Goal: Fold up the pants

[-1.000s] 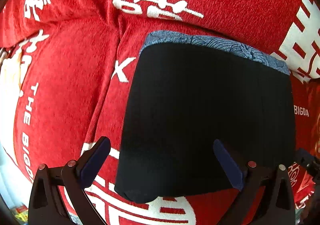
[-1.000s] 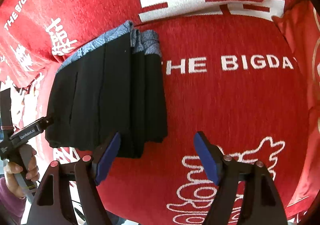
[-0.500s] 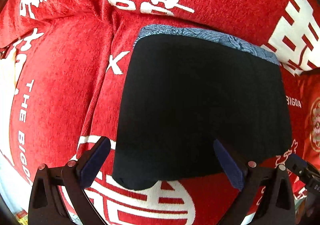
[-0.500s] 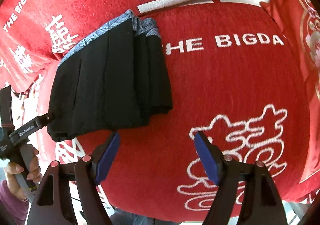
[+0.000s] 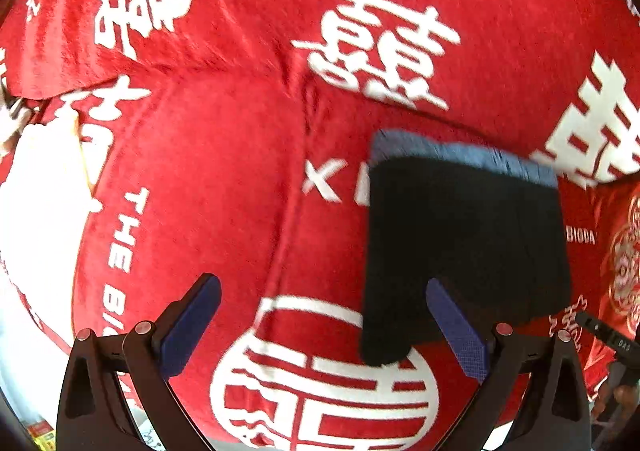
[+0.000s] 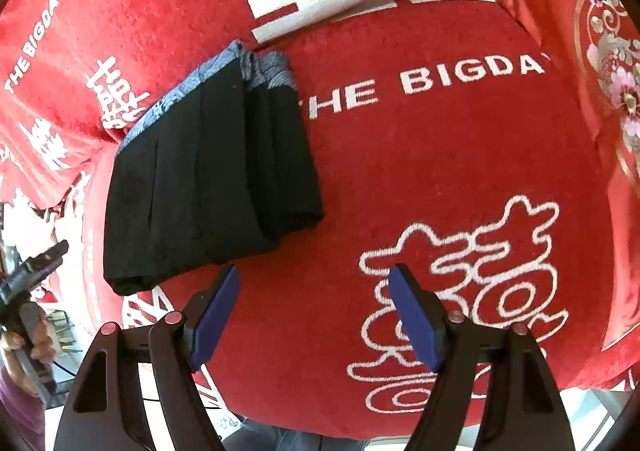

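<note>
Black pants [image 5: 464, 235] with a blue patterned waistband lie folded into a compact stack on the red sofa seat; in the right wrist view the pants [image 6: 212, 179] show several stacked layers. My left gripper [image 5: 320, 315] is open and empty, above the seat to the left of the pants, its right finger over their lower left corner. My right gripper [image 6: 314, 305] is open and empty, in front of and to the right of the pants, apart from them.
The red sofa cover [image 6: 440, 179] has white lettering and characters. A red embroidered cushion [image 6: 608, 91] stands at the right. A seam between seat cushions [image 5: 296, 179] runs left of the pants. The other gripper and hand show at the left edge [image 6: 28, 291].
Both grippers have pulled back from the pants. The left view has swung left, so the pants now sit at its right. The right gripper has moved back and right.
</note>
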{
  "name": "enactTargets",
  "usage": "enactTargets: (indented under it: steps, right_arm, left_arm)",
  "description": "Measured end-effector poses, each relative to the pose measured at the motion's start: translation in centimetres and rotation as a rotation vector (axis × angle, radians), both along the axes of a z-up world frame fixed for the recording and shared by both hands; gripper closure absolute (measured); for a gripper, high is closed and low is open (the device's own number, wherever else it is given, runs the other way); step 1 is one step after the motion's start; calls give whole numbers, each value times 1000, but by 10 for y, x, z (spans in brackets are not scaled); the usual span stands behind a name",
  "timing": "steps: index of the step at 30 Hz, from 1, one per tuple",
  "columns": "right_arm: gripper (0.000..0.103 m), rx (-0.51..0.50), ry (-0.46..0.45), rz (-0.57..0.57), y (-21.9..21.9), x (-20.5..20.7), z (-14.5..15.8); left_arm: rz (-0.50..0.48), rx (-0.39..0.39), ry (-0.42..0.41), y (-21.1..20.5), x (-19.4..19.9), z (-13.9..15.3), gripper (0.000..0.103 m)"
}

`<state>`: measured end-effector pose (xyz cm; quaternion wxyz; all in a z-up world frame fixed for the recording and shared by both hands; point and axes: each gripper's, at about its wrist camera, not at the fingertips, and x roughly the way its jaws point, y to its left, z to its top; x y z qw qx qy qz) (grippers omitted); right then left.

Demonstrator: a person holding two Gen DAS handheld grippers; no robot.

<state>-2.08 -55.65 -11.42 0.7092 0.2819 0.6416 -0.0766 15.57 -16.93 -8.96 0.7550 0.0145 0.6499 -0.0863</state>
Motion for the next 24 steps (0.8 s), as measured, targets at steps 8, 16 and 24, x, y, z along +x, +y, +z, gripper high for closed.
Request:
enactTargets:
  steps: [8,16,24]
  right_arm:
    - [23,55,-23,-12,-5,11,-4]
    - [22,192,-60,42,-13,32,-21]
    - [17,393,-121,84,-35,70,-53]
  left_arm:
    - [-6,-17,58,-12,1,-25,0]
    - [-55,-27,107,-43,1,-59,0]
    - [-69,-271,238,-48,33,-101,0]
